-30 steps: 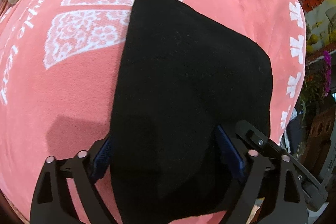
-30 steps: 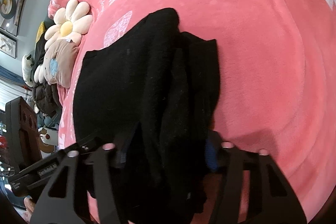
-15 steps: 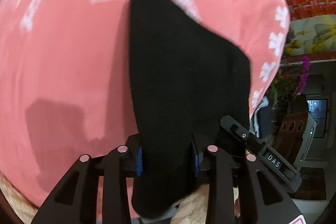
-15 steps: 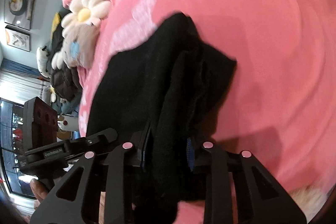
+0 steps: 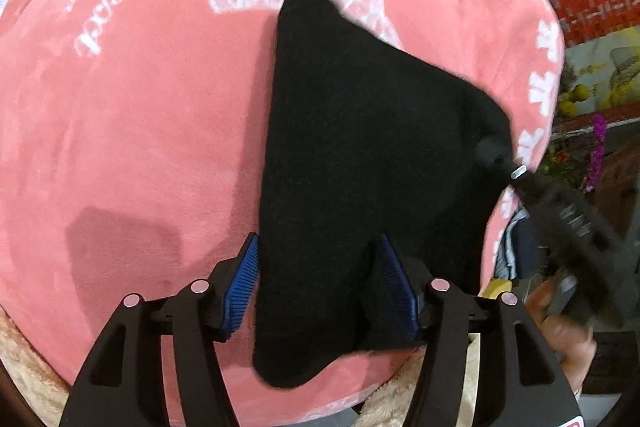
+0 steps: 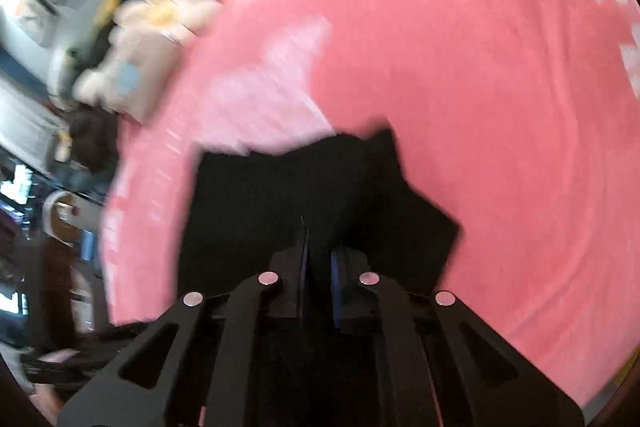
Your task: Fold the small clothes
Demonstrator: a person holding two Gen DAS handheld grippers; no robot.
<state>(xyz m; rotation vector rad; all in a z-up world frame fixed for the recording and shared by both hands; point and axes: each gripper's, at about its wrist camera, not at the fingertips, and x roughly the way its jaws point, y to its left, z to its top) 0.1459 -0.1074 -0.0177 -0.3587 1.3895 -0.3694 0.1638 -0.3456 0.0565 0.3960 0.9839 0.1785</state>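
Only the left wrist view is showing the right claw (image 5: 494, 151) pinching the black garment (image 5: 360, 155) at its right corner, with a hand (image 5: 560, 323) behind it. The left claw (image 5: 320, 279) is opening around the garment's near edge. The blurred right wrist view is showing the right claw (image 6: 318, 267) closed on soft, matte cloth (image 6: 280, 195) over the plush pink blanket (image 6: 480, 87), with a daisy-shaped cushion (image 6: 168, 3) far left.

Pink blanket (image 5: 140, 147) with white prints, flower-shaped cushion (image 6: 168, 7), brick wall (image 5: 592, 7).

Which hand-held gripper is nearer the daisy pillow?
Right. Only the right hand-held gripper sees the daisy pillow, far up-left; from the left hand-held gripper, it is out of view.
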